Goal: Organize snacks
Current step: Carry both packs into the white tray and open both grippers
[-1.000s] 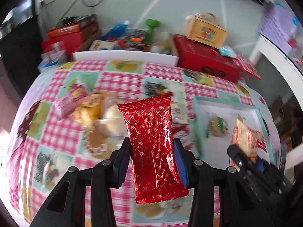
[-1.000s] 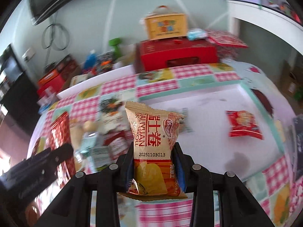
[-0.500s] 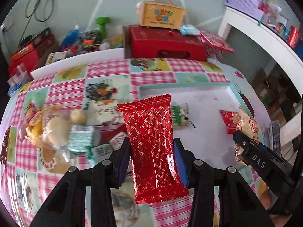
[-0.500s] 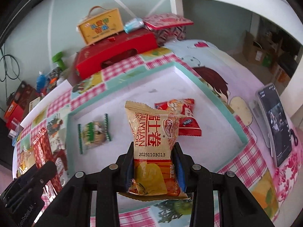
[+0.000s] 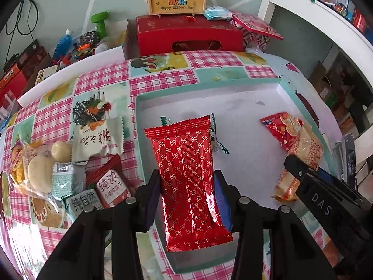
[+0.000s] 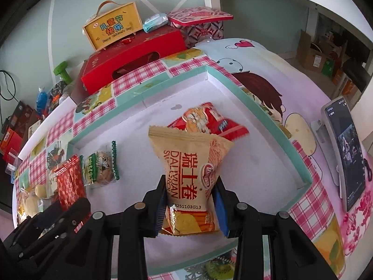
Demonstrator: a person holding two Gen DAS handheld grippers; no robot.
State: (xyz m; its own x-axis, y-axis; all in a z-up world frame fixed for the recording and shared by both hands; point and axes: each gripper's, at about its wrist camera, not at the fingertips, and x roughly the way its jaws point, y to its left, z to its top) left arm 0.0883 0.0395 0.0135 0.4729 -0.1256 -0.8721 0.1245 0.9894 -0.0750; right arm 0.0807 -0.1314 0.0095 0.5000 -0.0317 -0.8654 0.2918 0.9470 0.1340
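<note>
Your left gripper (image 5: 186,191) is clamped on a long red wrapper (image 5: 187,182), both pads pressed into its sides, and it's sitting over the left half of the shallow white tray (image 5: 209,86) with the teal rim. Your right gripper (image 6: 190,200) is squeezing a tan snack bag (image 6: 190,163) the same way, over the middle of the tray.

In the right wrist view there's a red packet (image 6: 209,121) lying flat on the tray floor at about 12 o'clock from the tan bag, partly hidden behind its top edge. A green-edged cookie pack (image 6: 101,168) lies at roughly 9 o'clock, near the tray's left wall.

In the left wrist view the leftover pile of snacks (image 5: 70,163) is on the checked tablecloth (image 5: 160,79) at 9 o'clock from the red wrapper, just outside the tray. A phone (image 6: 345,149) stands off at 3 o'clock in the right view.
</note>
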